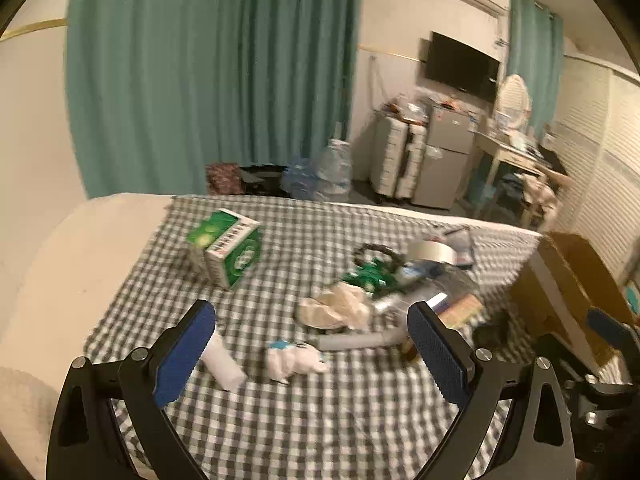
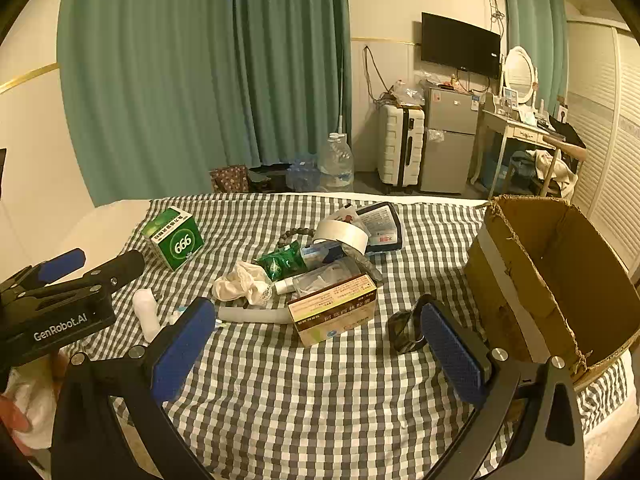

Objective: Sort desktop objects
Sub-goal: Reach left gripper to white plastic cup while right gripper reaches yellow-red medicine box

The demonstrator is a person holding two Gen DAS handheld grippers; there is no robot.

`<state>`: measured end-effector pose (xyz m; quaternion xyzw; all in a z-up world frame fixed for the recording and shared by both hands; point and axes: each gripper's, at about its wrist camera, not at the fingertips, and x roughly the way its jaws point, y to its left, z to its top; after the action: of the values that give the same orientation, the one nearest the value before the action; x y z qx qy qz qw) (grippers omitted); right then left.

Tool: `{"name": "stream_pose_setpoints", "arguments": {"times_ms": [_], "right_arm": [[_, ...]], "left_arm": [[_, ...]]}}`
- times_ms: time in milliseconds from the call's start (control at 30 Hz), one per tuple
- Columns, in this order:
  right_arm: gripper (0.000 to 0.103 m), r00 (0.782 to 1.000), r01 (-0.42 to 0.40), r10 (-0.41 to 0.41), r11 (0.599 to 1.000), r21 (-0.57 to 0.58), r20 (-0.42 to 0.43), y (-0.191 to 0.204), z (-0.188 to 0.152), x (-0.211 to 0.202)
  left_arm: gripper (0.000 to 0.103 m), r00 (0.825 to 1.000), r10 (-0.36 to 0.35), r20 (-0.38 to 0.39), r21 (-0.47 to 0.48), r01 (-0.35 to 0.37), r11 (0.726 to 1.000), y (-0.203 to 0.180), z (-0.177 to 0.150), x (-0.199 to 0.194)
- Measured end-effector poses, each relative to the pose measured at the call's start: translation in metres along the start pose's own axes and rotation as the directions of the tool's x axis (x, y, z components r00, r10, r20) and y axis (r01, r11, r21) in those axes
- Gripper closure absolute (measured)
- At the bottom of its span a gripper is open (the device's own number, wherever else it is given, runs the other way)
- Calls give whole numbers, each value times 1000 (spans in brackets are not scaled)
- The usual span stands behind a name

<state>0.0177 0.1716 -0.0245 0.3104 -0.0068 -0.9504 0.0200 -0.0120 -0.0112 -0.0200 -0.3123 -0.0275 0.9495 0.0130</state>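
**Both tools hanging open over a cluttered checked cloth**

I am holding both tools above the surface (image 2: 280, 400), which is lying under a grey-and-white checked cloth. At the right edge a torn cardboard box (image 2: 552, 280) is standing with its open top showing. My left tool (image 1: 312, 352) is spread wide and gripping nothing; my right tool (image 2: 316, 344) is likewise gaping and carrying nothing. The green-and-white carton (image 2: 174, 242) marked 666 is sitting apart, far left on the cloth. A tan medicine box (image 2: 334, 308) is resting at the near edge of the central heap, a grey tube (image 2: 252, 314) curving against its left side. Behind it a roll of white tape (image 2: 344, 234) is leaning beside a green sachet (image 2: 280, 264). A crumpled white cloth (image 2: 244, 286) is lying left of the heap, a small white bottle (image 2: 146, 314) further left.
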Motion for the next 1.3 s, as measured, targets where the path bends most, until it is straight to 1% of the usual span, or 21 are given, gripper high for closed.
{"name": "stream_pose_setpoints", "arguments": {"times_ms": [33,100,167,267,300,367,433,500,600,700,733,800,867,900,967,1033,1100,1167,1233,1267,1300], "right_arm": [[0,1000,19,-19,1000,-6,9,0,0,-1],[0,999,42,-41,999,-24,24,1,0,-1],[0,999,37,-36,999,-37,23,1,-1,1],[0,999,36,-36,998,-48,3,1,-3,7],[0,999,40,-40,998,-51,-4,1,-3,10],[0,999,27,-29,998,-50,-22,0,-5,17],[0,999,15,-17,999,-43,-47,0,-5,27],[0,996,11,-15,999,-38,-86,2,-5,42],[0,993,-9,5,999,-33,-121,8,-8,63],[0,989,-5,-4,998,-60,-145,15,-10,81],[2,988,-4,-6,998,-59,-157,15,-11,87],[4,981,-14,8,999,-32,-193,12,-14,100],[15,975,-17,16,1000,-1,-222,9,-15,110],[17,971,-20,23,1000,18,-239,6,-16,115],[18,964,-8,22,999,54,-266,0,-16,126],[18,963,10,16,996,94,-271,-6,-15,135],[18,962,30,4,992,121,-274,-8,-11,146],[18,959,51,-8,988,143,-285,-8,-4,159],[19,947,93,-22,974,207,-322,-12,3,173],[19,940,111,-23,964,241,-341,-14,7,181],[19,933,127,-33,962,243,-359,-14,9,189]], "left_arm": [[4,1000,13,5,-3,-13,1000,3,0,2],[4,1000,18,-15,-17,-18,1000,10,0,10],[4,999,25,-39,-54,-27,998,19,-2,17],[1,999,-27,-22,-115,24,993,35,-6,24],[0,999,-26,-20,-117,23,993,39,-7,25],[0,1000,2,-21,-103,-4,995,42,-9,31],[0,998,44,-46,-89,-48,995,44,-14,42],[0,993,88,-84,-82,-95,992,48,-22,55],[0,979,119,-165,-85,-134,987,58,-35,79],[0,955,212,-206,-31,-223,974,65,-48,101],[0,943,244,-225,-6,-251,968,67,-54,110],[0,935,245,-258,7,-251,968,73,-59,120],[0,933,231,-277,-21,-246,969,85,-63,127],[0,933,220,-284,-51,-244,968,91,-64,129],[0,939,174,-296,-138,-222,965,106,-68,133],[0,940,160,-300,-176,-219,960,115,-72,137],[0,936,182,-302,-164,-239,957,116,-73,143],[0,937,164,-308,-178,-226,958,117,-72,148],[0,941,146,-306,-207,-215,954,120,-72,154],[0,938,160,-306,-202,-228,952,120,-72,158],[1,935,170,-312,-188,-237,953,118,-71,162]]}}
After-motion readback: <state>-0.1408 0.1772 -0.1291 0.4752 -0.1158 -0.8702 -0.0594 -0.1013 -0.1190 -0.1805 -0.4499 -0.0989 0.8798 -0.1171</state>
